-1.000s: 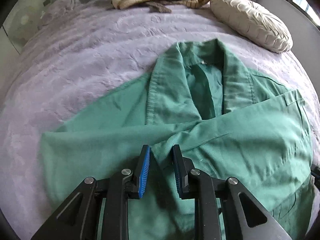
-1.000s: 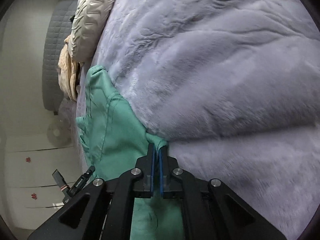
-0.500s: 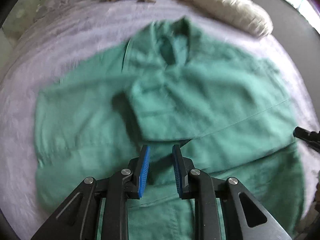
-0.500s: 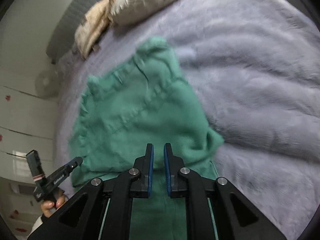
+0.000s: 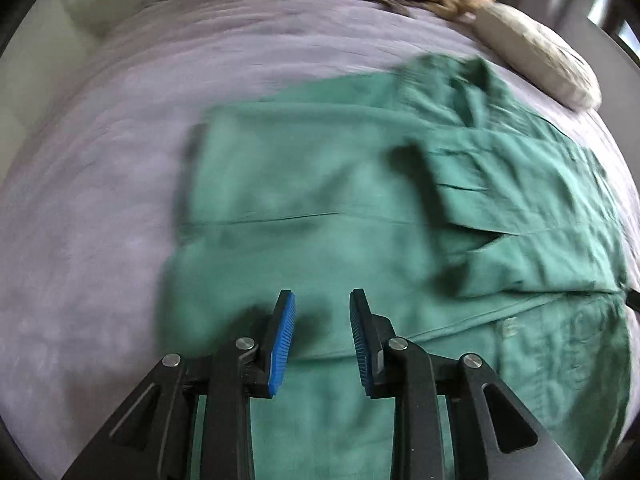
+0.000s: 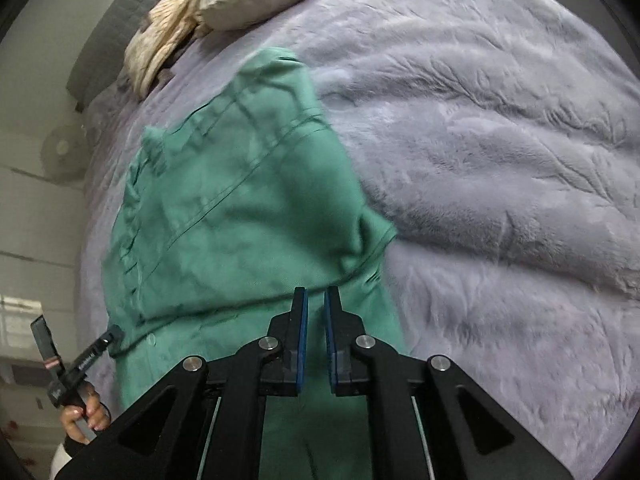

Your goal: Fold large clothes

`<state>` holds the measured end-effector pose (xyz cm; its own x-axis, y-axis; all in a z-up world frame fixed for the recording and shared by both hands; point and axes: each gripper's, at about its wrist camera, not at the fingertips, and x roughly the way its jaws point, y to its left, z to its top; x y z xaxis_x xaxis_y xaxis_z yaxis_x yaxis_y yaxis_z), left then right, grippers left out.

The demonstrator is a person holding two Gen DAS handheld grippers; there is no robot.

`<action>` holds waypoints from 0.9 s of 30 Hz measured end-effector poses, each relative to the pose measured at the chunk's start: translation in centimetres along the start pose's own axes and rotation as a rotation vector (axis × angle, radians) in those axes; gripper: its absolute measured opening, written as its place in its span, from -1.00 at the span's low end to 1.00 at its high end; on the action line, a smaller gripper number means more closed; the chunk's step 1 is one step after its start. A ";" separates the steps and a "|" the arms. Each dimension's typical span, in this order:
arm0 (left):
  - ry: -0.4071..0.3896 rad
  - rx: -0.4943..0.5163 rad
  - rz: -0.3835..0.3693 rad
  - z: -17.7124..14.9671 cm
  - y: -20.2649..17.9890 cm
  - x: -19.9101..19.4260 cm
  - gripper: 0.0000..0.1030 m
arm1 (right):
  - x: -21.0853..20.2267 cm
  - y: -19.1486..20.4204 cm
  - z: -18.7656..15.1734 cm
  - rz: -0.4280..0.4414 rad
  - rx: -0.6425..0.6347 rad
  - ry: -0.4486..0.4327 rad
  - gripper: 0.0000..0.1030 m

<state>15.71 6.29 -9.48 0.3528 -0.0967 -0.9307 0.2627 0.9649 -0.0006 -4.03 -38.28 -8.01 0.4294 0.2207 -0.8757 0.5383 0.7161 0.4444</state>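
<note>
Now my left tool (image 5: 322, 330), blades apart and empty, hovers over the green cotton shirt's (image 5: 328, 208) lower-left part; my right tool (image 6: 315, 334), nearly together, holds nothing.

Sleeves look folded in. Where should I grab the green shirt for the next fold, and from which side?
Probably the bottom hem end of the green shirt, the part nearest both grippers, one corner each, coming from above. The collar lies at the far end by the pillow, and the sleeves already lie folded across the chest, so lifting the near end toward the collar should halve it. The left gripper hovers open above that cloth.
</note>
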 end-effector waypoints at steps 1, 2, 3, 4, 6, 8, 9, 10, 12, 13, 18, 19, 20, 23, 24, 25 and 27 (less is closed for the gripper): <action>0.004 -0.029 0.015 -0.3 1.5 0.0 -0.41 | -0.1 0.3 -0.2 -0.001 -0.006 0.000 -0.82; 0.020 -0.055 0.025 -0.7 3.0 0.3 -0.41 | -0.1 0.5 -0.4 -0.001 -0.010 0.000 -0.82; 0.038 -0.078 0.034 -1.1 4.4 0.9 -0.41 | 0.1 0.7 -0.6 -0.002 -0.010 0.000 -0.82; 0.048 -0.084 0.042 -1.5 5.1 1.4 -0.41 | 0.5 0.8 -0.7 -0.005 -0.004 0.006 -0.82; 0.063 -0.065 0.077 -2.5 6.4 2.5 -0.42 | 1.4 0.6 -0.9 -0.008 0.019 0.026 -0.82; 0.056 -0.048 0.090 -3.0 6.8 2.4 -0.41 | 2.3 0.4 -1.3 -0.020 0.035 0.051 -0.82; 0.057 -0.047 0.103 -3.1 7.1 2.3 -0.41 | 2.5 0.4 -1.6 -0.033 0.037 0.060 -0.82; 0.062 -0.053 0.100 -3.3 7.4 2.2 -0.41 | 2.4 0.4 -1.8 -0.037 0.035 0.062 -0.82; 0.086 -0.081 0.093 -3.8 8.3 1.9 -0.41 | 2.1 0.5 -2.2 -0.050 0.034 0.067 -0.82; 0.090 -0.089 0.088 -3.9 8.6 1.8 -0.41 | 1.8 0.6 -2.3 -0.058 0.034 0.069 -0.82; 0.103 -0.067 0.115 -4.5 8.4 0.3 -0.41 | 0.4 1.3 -3.7 -0.076 0.029 0.096 -0.81; 0.107 -0.051 0.120 -5.0 8.1 -0.3 -0.41 | 0.2 1.6 -4.1 -0.082 0.022 0.101 -0.81; 0.113 -0.042 0.120 -5.3 7.9 -0.5 -0.41 | 0.0 2.0 -4.4 -0.085 0.016 0.108 -0.81; 0.131 -0.017 0.102 -5.9 7.0 -1.1 -0.41 | -0.3 3.0 -5.6 -0.092 0.013 0.128 -0.81; 0.138 -0.010 0.102 -6.3 6.6 -1.5 -0.41 | -0.4 3.3 -6.0 -0.089 0.012 0.135 -0.81; 0.142 -0.010 0.100 -6.6 6.3 -1.7 -0.41 | -0.5 3.6 -6.5 -0.086 0.010 0.143 -0.80; 0.154 -0.015 0.091 -6.8 5.6 -2.1 -0.41 | -0.6 4.2 -7.3 -0.088 0.004 0.157 -0.70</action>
<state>10.29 13.54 -9.99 0.2322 0.0286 -0.9723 0.2221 0.9716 0.0816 -7.31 -30.58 -7.03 0.2621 0.2582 -0.9299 0.5718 0.7346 0.3651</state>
